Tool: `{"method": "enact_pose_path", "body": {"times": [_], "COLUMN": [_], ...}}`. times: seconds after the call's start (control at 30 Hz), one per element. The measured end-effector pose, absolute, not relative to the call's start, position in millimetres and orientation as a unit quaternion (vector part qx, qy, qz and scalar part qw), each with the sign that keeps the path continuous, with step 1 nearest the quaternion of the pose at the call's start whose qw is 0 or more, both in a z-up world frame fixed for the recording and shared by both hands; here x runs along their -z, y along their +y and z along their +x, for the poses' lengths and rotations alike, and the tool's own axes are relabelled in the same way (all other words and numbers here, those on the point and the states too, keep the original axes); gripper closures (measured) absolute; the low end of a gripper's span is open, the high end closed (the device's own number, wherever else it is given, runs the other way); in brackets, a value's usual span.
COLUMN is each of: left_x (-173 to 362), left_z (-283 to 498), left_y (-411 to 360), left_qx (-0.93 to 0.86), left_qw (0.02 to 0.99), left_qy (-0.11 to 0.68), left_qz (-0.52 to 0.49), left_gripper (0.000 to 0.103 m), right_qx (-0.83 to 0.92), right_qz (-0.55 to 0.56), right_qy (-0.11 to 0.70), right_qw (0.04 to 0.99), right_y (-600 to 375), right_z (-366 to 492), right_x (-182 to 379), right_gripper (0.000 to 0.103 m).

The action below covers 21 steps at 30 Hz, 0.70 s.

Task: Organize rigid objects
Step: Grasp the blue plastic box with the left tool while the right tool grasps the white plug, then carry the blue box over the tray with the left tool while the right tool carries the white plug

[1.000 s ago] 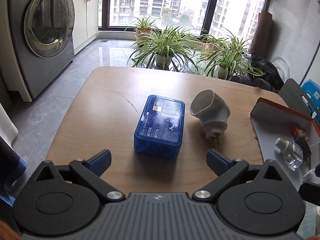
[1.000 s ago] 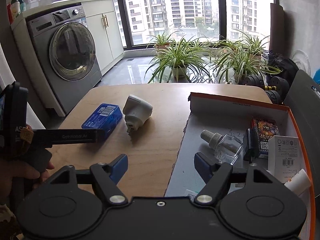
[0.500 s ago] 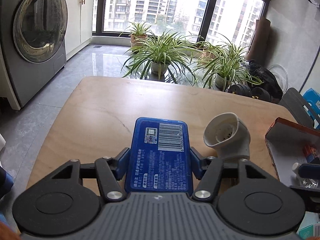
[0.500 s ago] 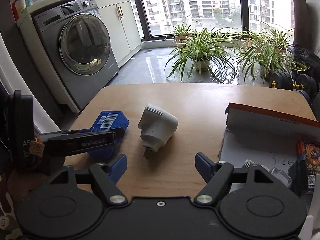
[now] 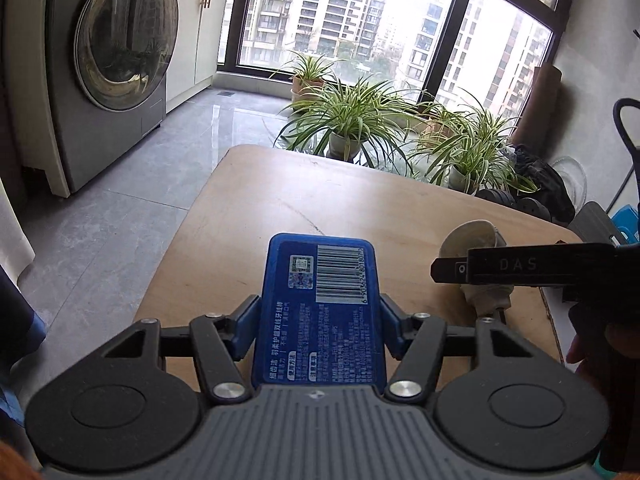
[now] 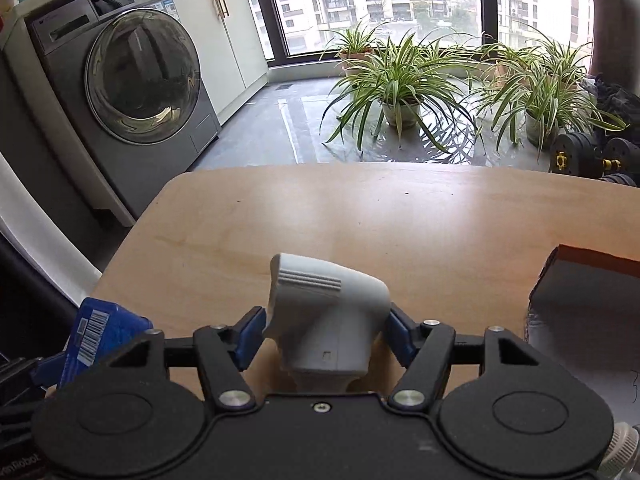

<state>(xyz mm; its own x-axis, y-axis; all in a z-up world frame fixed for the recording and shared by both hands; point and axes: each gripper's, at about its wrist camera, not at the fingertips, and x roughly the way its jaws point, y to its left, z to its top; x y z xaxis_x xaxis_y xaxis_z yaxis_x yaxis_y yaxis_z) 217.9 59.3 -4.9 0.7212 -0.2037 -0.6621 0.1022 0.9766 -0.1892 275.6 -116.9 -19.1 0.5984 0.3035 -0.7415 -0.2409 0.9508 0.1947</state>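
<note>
Left tongs [image 5: 319, 327] now clamp glossy blue box [image 5: 320, 300].

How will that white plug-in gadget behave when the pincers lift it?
The white plug-in gadget looks like hard plastic, so probably stiff and light. Its rounded, tapering body could slip or twist between the right gripper pads, which are closing around it. Set down on the table, it may tip.

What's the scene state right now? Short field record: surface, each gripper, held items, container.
surface: wooden table
left gripper: shut on blue box, fingers on both its sides
right gripper: closing, white plug-in device between the fingers, contact unclear
container: open cardboard box at right edge of table
background: washing machine, potted plants
</note>
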Motion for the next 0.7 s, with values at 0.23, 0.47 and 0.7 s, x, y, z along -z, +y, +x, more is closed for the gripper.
{"method": "enact_pose_path", "body": {"times": [0.23, 0.47, 0.7], "left_x": [-10, -31, -44], "left_z": [204, 170, 131], "left_y": [48, 27, -5], "left_qx": [0.092, 0.116, 0.155], "left_qw": [0.928, 0.931, 0.927], "left_qy": [0.353, 0.339, 0.335], "left_qz": [-0.073, -0.071, -0.064], "left_gripper": [0.041, 0.041, 0.041], "right_qx": [-0.158, -0.156, -0.121], "right_qz": [0.039, 0.047, 0.064], "right_qy": [0.403, 0.388, 0.351], "right_qw": [0.9, 0.907, 0.926], "right_y": [-128, -159, -217], "right_z": [233, 165, 94], "right_x": [-7, -34, -71], "right_gripper": [0.04, 0.04, 0.04]}}
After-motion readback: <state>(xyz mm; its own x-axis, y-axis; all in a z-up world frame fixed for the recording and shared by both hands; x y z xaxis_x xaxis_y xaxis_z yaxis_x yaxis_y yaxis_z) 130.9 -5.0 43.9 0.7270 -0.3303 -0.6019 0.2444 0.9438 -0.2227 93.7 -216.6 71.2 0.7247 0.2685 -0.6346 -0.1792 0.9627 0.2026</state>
